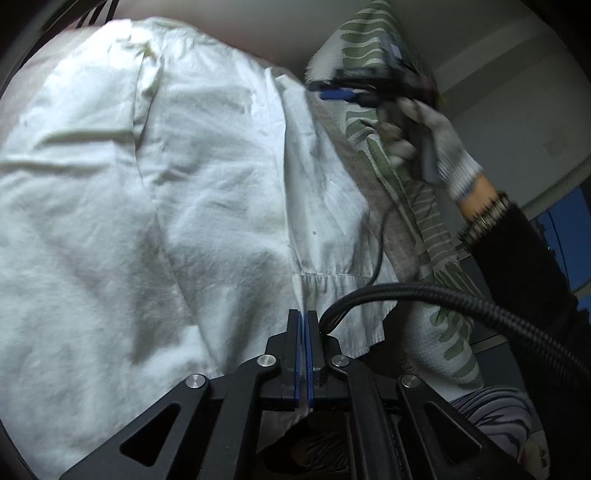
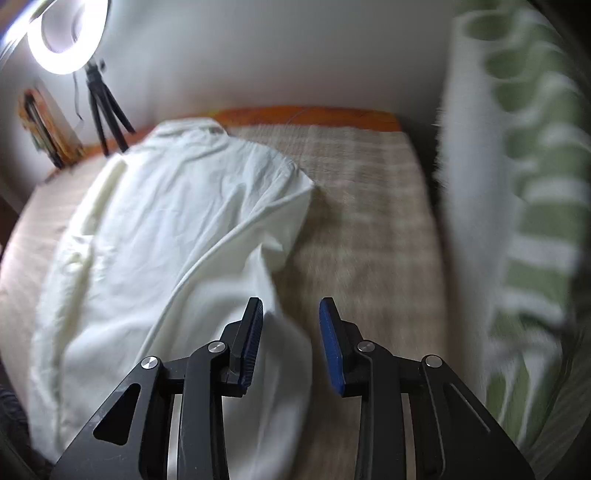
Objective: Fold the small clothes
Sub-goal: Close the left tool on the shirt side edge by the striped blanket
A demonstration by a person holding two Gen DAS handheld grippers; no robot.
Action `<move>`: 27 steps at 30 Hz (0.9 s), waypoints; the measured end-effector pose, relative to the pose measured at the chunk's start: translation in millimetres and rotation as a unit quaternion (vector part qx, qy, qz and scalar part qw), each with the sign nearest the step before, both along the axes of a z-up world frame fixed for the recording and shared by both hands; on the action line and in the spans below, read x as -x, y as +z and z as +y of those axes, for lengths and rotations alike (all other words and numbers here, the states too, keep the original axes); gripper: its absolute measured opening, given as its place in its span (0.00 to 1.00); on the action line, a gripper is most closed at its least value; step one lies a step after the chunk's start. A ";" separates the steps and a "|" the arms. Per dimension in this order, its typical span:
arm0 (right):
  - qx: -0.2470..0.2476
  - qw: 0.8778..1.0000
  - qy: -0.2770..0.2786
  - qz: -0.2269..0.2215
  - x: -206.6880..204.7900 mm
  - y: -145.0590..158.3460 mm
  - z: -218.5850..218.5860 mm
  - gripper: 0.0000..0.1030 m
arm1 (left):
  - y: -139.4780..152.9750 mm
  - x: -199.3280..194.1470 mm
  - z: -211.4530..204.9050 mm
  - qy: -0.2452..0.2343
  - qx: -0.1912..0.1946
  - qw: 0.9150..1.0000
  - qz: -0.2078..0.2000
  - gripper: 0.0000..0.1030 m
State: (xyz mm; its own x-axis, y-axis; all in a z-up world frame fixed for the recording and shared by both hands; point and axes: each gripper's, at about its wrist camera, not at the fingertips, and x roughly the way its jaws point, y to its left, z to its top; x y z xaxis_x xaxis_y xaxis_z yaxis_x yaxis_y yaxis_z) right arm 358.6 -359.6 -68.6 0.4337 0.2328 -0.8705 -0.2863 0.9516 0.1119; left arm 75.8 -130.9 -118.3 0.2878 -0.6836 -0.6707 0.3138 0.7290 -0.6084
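A white shirt (image 1: 207,184) lies spread on a bed; it also shows in the right wrist view (image 2: 166,229), collar toward the far end. My left gripper (image 1: 303,317) is shut on the shirt's cuffed edge near its hem. My right gripper (image 2: 291,306) is open and empty, hovering over the shirt's right edge and the plaid bedcover (image 2: 369,221). The right gripper also shows in the left wrist view (image 1: 332,92), blurred, held by a gloved hand (image 1: 443,147) above the shirt's far right side.
A green-and-white patterned pillow (image 2: 517,184) lies along the right side; it also shows in the left wrist view (image 1: 424,221). A ring light (image 2: 66,33) on a tripod (image 2: 107,107) stands at the far left by the wall. A black cable (image 1: 443,295) crosses in front.
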 end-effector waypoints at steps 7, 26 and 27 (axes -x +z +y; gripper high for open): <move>-0.099 0.994 -0.035 -0.005 115.6 46.0 -48.7 0.34 | 28.7 20.2 7.8 -0.007 -0.040 0.997 -0.070 0.10; -0.205 0.965 -0.124 -0.107 258.3 92.6 -104.4 0.41 | 16.9 49.8 -112.4 -0.126 -0.173 0.947 -0.240 0.52; -0.208 0.965 -0.122 -0.103 255.4 90.7 -105.5 0.41 | 14.1 50.2 -122.0 -0.127 -0.186 0.942 -0.250 0.54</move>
